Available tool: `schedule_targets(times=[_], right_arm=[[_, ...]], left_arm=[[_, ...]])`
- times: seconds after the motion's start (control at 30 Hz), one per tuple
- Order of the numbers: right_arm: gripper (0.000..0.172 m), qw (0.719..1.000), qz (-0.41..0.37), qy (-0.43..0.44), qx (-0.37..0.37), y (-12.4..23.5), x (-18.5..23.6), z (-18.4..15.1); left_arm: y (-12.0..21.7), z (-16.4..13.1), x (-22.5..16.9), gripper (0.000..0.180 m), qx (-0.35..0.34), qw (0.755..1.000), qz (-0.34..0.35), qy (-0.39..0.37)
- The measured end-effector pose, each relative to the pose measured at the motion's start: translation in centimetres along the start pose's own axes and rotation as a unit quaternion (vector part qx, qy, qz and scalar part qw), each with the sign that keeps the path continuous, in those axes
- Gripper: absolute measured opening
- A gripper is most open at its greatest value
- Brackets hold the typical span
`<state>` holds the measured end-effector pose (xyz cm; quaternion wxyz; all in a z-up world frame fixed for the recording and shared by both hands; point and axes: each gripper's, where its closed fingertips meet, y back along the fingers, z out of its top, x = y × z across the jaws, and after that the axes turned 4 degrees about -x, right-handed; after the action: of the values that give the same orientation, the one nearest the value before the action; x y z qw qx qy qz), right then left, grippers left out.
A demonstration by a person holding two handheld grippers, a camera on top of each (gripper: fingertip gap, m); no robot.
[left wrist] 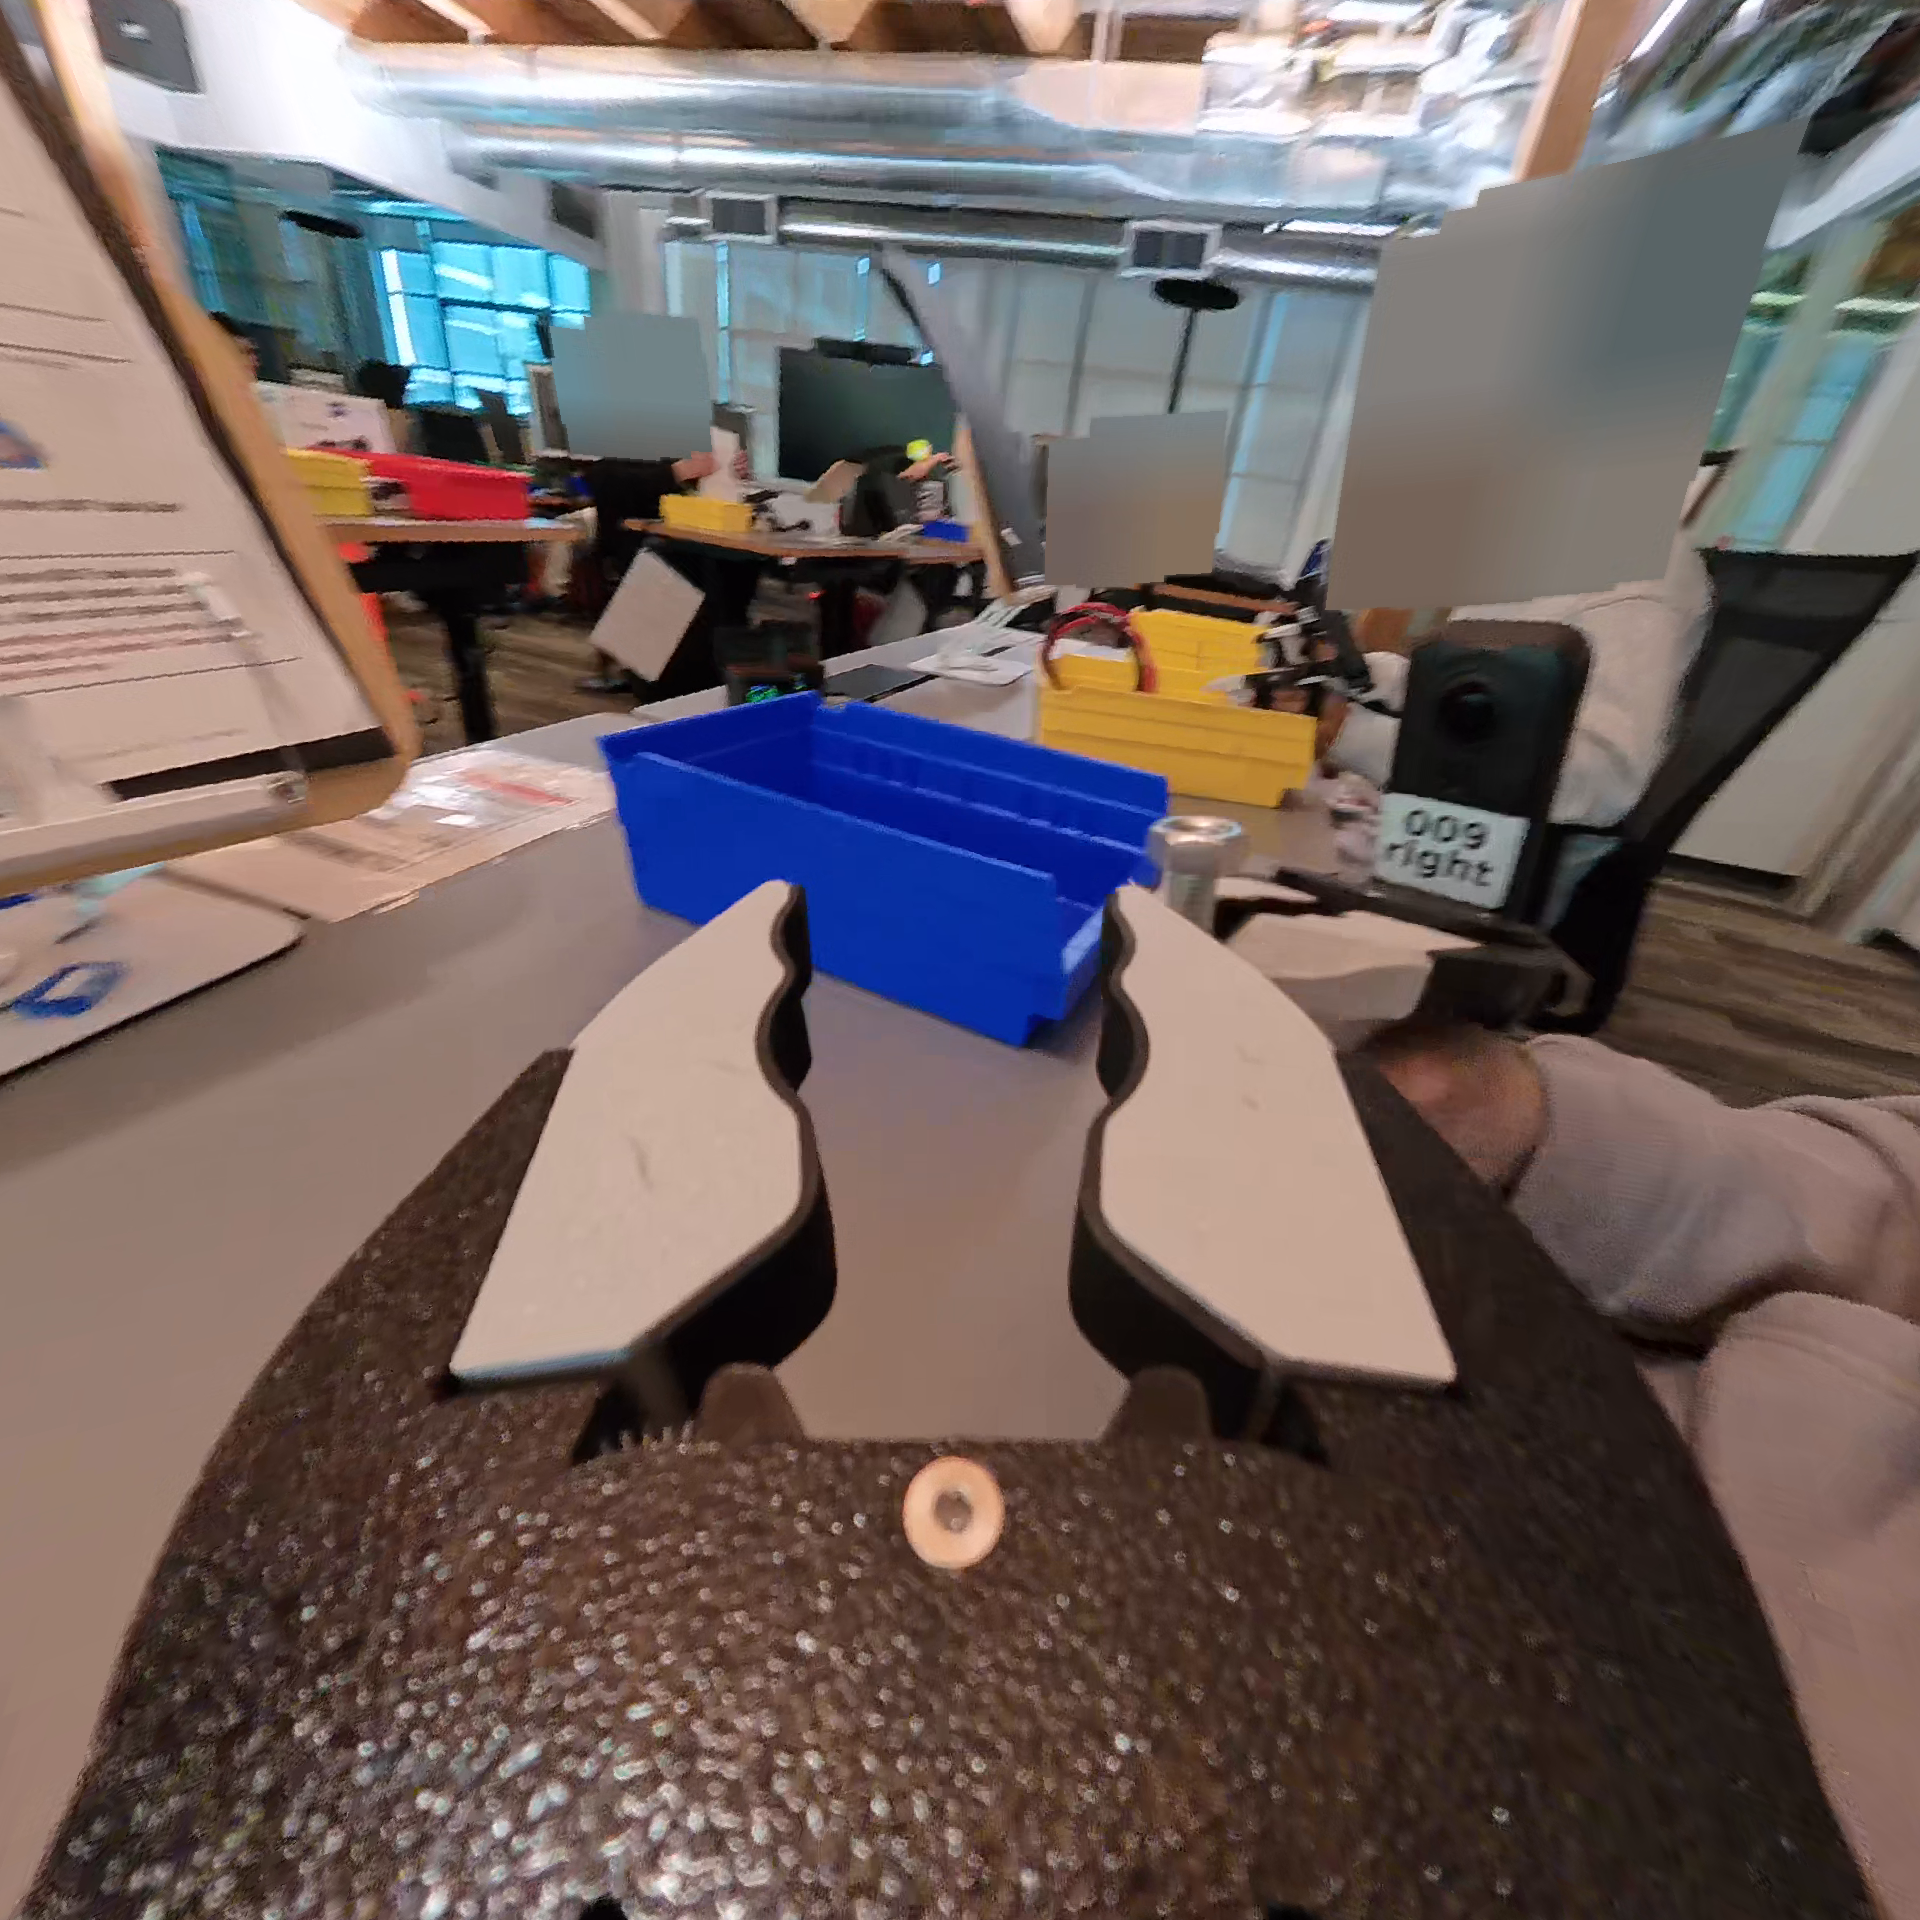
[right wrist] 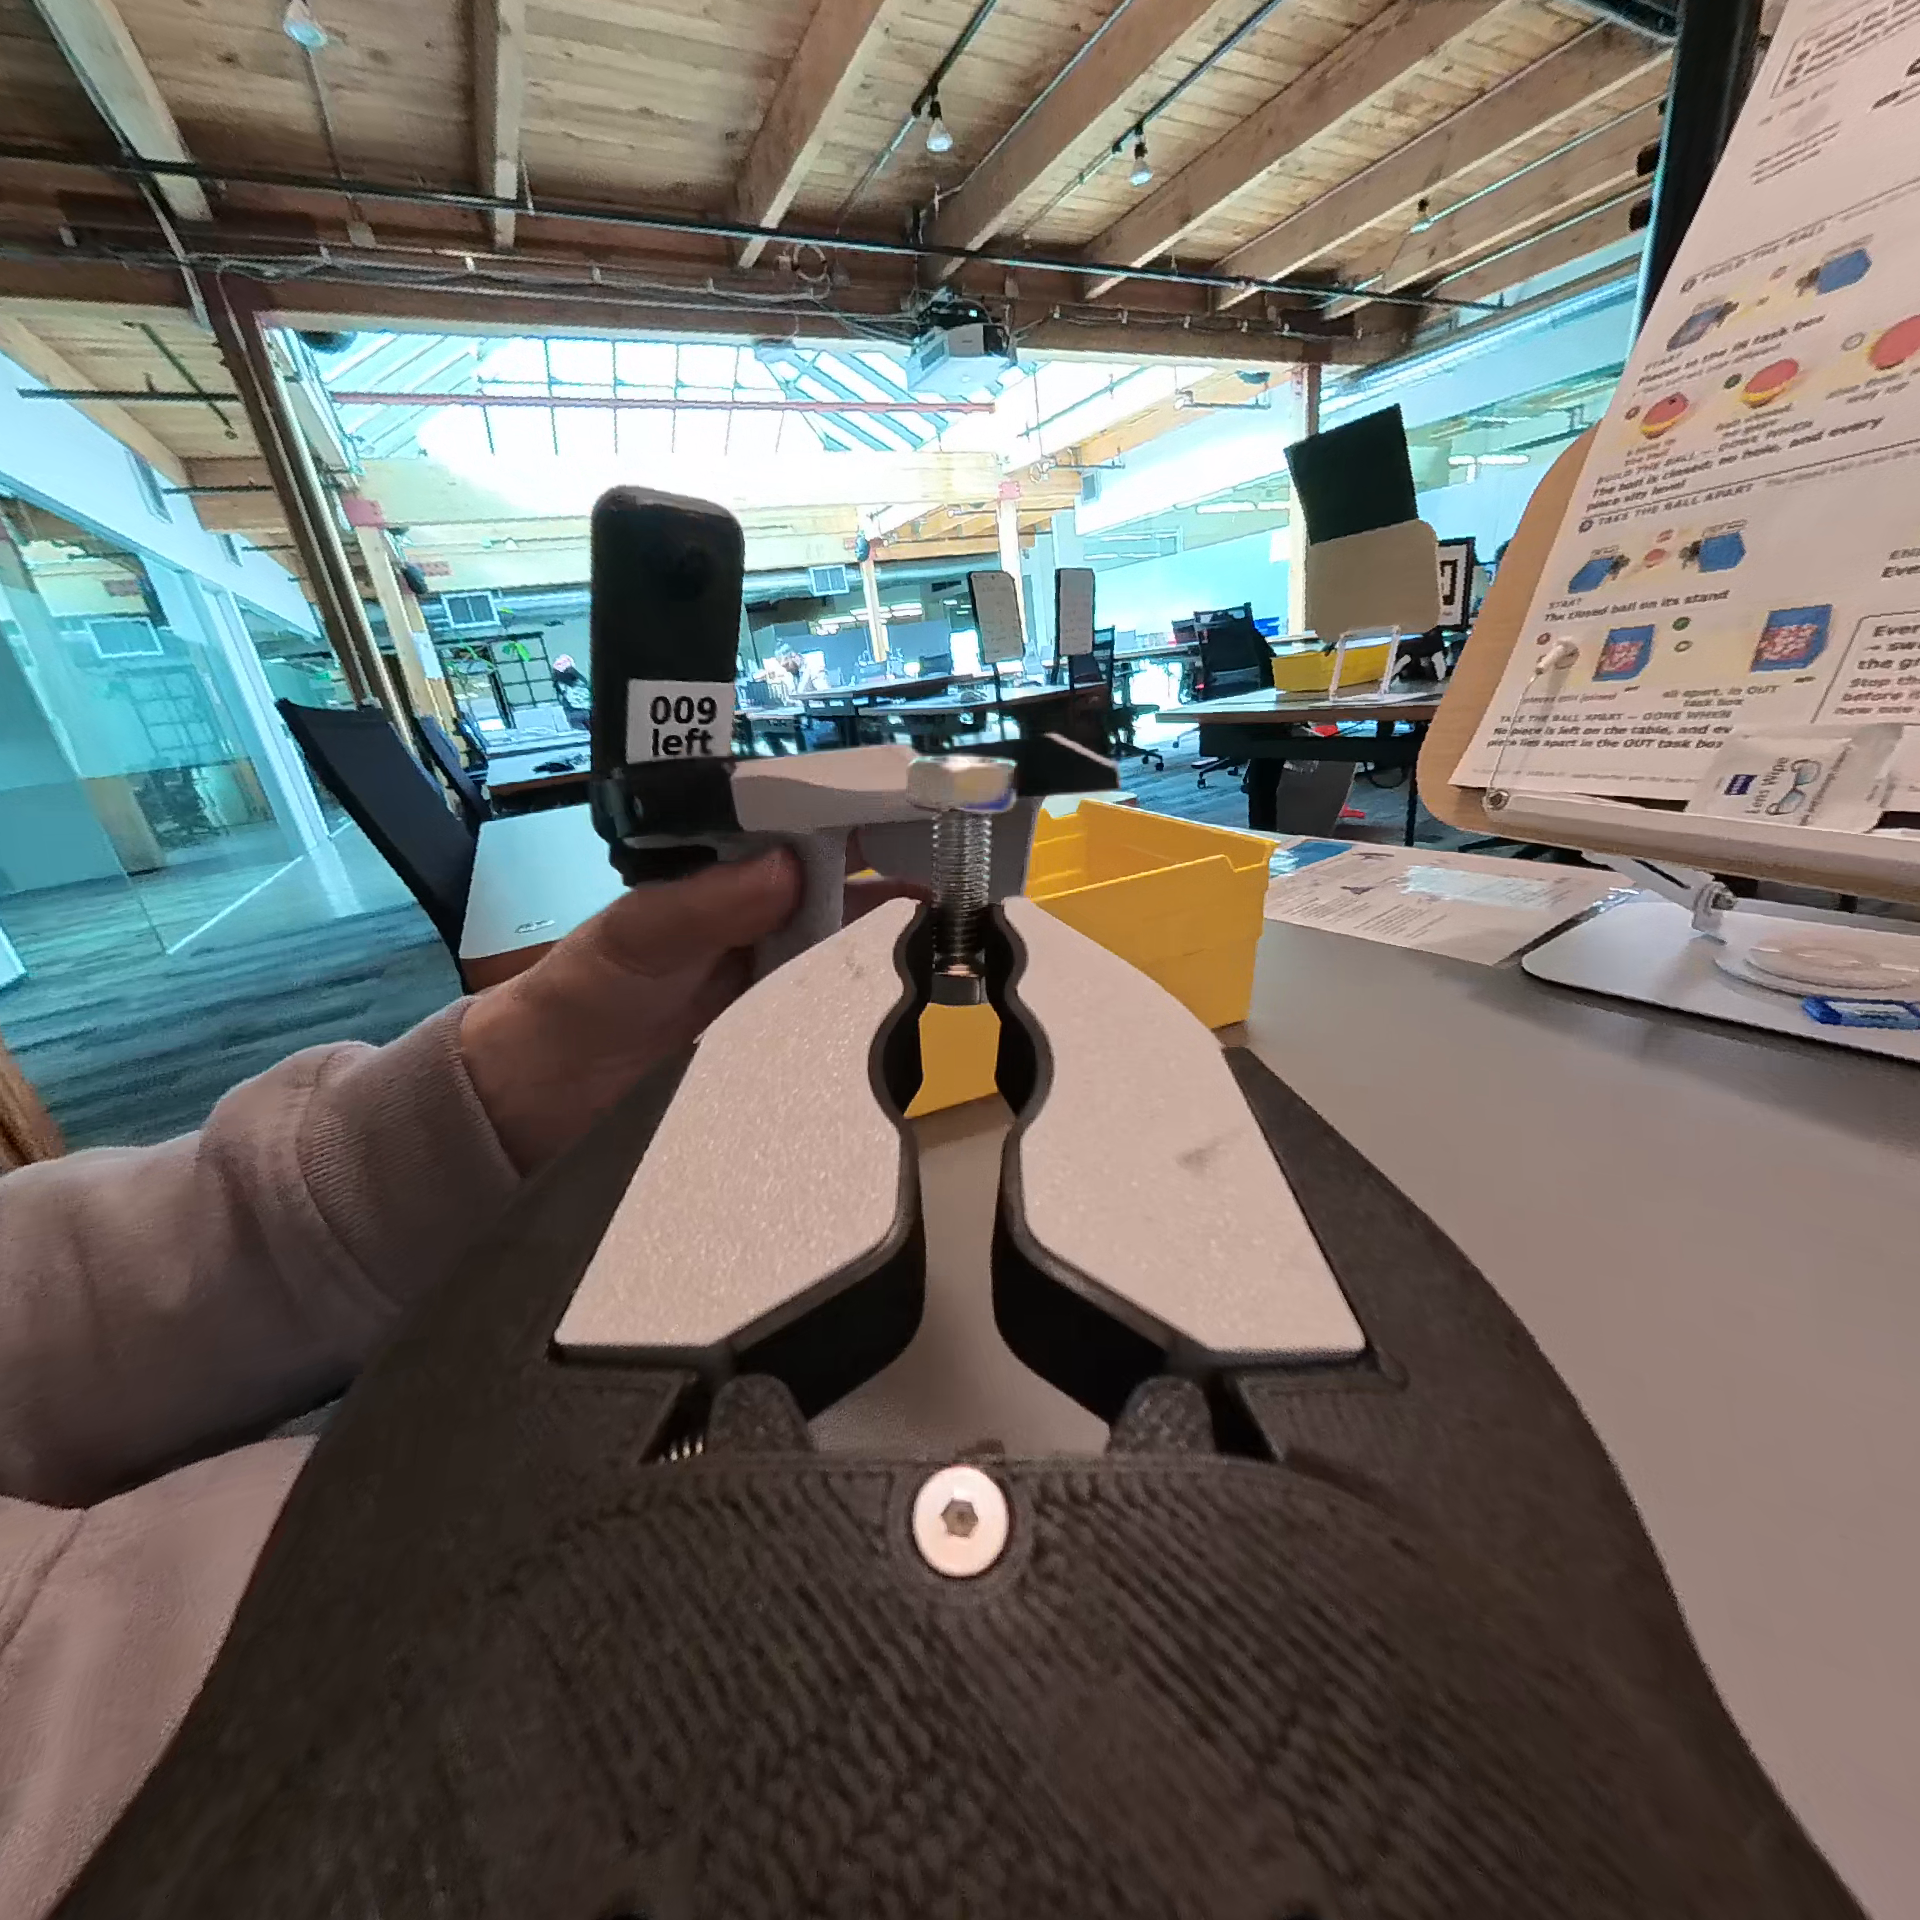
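Your right hand-held gripper (right wrist: pixel 961 951) pinches a steel bolt (right wrist: pixel 958 852) upright by its threaded shank, while your left hand-held gripper (left wrist: pixel 951 935) hangs spread and empty before the blue bin (left wrist: pixel 883 831) on the tabletop (left wrist: pixel 312 1091).

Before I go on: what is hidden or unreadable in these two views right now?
- Blue bin floor: left wrist view, near wall hides it.
- Bolt lower end: right wrist view, sunk between the right gripper fingers.
- Yellow bin contents: right wrist view, walls hide them.
- Background desks: left wrist view, blurred.
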<state>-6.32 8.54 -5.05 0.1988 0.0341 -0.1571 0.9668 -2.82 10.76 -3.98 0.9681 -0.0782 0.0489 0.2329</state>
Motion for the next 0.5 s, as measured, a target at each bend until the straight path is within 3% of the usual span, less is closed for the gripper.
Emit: schedule_targets(times=[0.23, 0.5], right_arm=[[0.009, 1.0, 0.0, 0.003, 0.012, -0.3, 0.3, -0.8], [0.009, 1.0, -0.008, 0.004, 0.015, -0.3, 0.1, -0.8]], left_arm=[[-0.9, 0.8, -3.0, 0.061, -0.019, 0.998, -0.056, 0.006], [-0.9, 0.2, -1.6, 0.063, -0.018, 0.999, -0.033, 0.02]])
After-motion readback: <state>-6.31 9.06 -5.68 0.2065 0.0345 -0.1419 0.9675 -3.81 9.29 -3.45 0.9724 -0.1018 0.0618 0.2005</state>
